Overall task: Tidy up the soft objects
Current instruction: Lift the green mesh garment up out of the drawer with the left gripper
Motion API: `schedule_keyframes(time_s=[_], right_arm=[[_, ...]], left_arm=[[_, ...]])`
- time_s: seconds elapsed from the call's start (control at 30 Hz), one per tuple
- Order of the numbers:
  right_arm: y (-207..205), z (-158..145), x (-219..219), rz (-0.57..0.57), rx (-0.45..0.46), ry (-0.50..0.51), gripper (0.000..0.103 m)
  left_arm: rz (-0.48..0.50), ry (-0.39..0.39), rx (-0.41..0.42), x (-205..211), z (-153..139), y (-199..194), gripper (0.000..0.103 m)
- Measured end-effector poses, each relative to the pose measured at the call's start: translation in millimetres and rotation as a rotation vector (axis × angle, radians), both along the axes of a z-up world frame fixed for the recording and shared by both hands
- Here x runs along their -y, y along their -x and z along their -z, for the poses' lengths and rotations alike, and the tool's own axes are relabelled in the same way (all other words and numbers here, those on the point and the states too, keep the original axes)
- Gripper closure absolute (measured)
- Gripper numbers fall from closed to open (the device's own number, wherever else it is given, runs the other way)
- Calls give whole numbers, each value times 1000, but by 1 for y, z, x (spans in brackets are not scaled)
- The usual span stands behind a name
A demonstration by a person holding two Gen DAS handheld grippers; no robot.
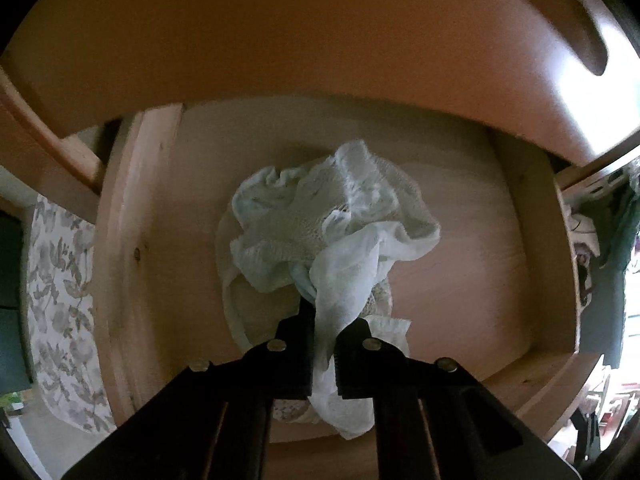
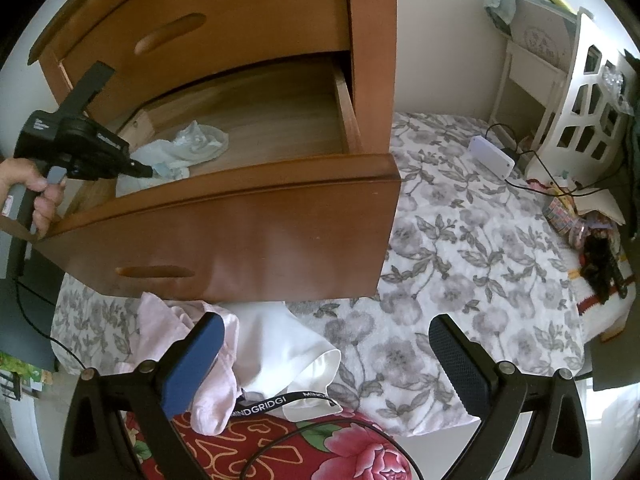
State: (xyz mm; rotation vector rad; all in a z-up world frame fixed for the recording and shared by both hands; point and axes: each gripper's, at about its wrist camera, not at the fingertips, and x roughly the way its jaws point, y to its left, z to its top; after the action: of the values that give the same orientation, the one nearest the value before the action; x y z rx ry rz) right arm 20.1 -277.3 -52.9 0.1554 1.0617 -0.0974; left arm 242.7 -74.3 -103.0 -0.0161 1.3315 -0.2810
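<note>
A crumpled pile of pale blue and white soft cloths (image 1: 328,208) lies in the middle of the open wooden drawer (image 1: 120,220). My left gripper (image 1: 330,314) points down into the drawer and is shut on a white strip of that cloth, which hangs between its black fingers. In the right wrist view, a hand holds that left gripper (image 2: 148,170) at the drawer's left, its tip at the cloths (image 2: 196,144). My right gripper (image 2: 326,340) stands open above the bed, with nothing between its fingers. A pink garment (image 2: 160,332) and a white garment (image 2: 272,340) lie below it.
The drawer front (image 2: 240,224) juts out over a grey floral bedspread (image 2: 460,260). A shut upper drawer (image 2: 220,12) sits above it. A red flowered cloth (image 2: 280,448) lies at the bottom. A white box with cables (image 2: 492,156), a white shelf (image 2: 580,112) and clutter (image 2: 592,232) stand at the right.
</note>
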Motion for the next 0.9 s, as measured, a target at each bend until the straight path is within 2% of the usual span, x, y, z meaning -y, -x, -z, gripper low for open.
schedule_keyframes(time_s=[0.13, 0.23, 0.43, 0.6, 0.7, 0.9], right_arm=[[-2, 2, -2, -5, -10, 3, 0], [-3, 3, -1, -3, -6, 8, 0], [-8, 8, 4, 21, 11, 4, 0], [-15, 10, 9, 38, 33, 5, 0], [-19, 13, 9, 36, 30, 4, 0], [-28, 19, 5, 25, 27, 4, 0]], left_arm=[[5, 42, 52, 0, -6, 6, 96], [5, 83, 104, -10, -22, 14, 96], [-3, 181, 178, -24, -29, 22, 96], [-4, 214, 240, -32, -32, 32, 96], [-15, 260, 264, -41, -35, 34, 96], [-11, 276, 329, -54, -51, 42, 96]])
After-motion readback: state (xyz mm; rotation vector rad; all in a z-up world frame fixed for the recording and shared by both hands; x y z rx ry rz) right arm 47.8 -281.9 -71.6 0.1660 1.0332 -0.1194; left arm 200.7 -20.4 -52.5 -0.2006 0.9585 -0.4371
